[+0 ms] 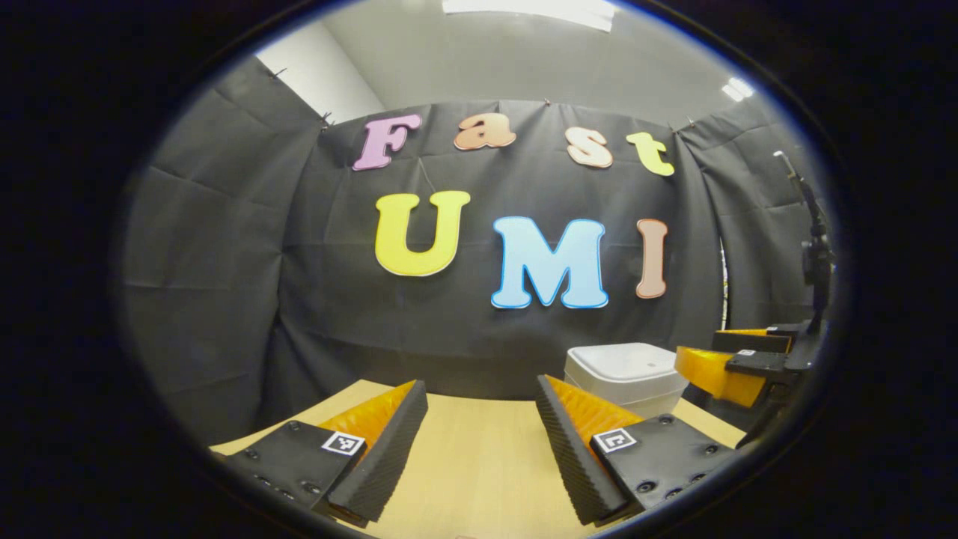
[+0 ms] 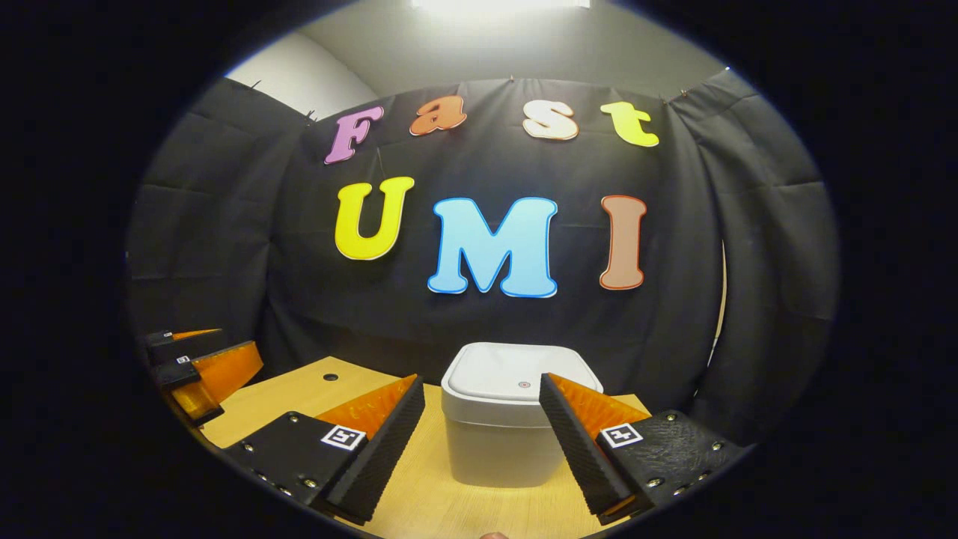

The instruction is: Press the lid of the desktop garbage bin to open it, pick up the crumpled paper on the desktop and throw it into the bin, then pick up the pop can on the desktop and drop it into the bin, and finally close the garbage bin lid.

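Note:
A white desktop garbage bin (image 2: pixel 500 430) with its lid (image 2: pixel 520 372) down stands on the wooden table (image 2: pixel 441 501), straight ahead of my right gripper (image 2: pixel 483 442). That gripper is open with nothing between its fingers, a short way in front of the bin. In the left gripper view the bin (image 1: pixel 627 374) sits to the right, beyond my open left gripper (image 1: pixel 479 442), which is held over bare tabletop. The right gripper (image 1: pixel 737 367) appears at the far right of that view, beside the bin. The left gripper (image 2: pixel 198 367) appears at the left edge of the right gripper view.
The table (image 1: pixel 479 464) ends at the black cloth wall just behind the bin. A small dark hole (image 2: pixel 331 376) marks the tabletop at the back left. A black stand (image 1: pixel 814 254) rises at the right edge of the left gripper view.

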Demonstrator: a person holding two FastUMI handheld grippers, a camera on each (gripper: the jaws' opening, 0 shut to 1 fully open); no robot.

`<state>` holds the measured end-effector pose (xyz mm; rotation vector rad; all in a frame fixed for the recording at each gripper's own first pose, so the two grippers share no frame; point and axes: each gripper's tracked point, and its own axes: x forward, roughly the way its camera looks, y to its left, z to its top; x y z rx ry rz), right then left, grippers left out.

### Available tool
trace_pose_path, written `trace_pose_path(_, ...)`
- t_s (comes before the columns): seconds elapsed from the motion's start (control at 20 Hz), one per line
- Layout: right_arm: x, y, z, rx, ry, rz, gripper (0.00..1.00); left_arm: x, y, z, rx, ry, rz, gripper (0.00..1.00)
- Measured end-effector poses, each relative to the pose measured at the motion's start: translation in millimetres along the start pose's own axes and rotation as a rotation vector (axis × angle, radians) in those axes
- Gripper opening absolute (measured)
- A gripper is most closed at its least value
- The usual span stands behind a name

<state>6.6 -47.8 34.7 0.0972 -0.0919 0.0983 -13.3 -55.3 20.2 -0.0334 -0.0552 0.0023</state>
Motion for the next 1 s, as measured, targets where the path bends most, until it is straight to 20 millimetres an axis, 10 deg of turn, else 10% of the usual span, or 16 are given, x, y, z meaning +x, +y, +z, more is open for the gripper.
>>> trace_pose_path(1.0, -38.5, 29.0, -8.9, -0.01, 0.007, -0.13, 0.98, 18.1, 28.5, -2.3, 0.034, -0.024, -0.128, 0.94)
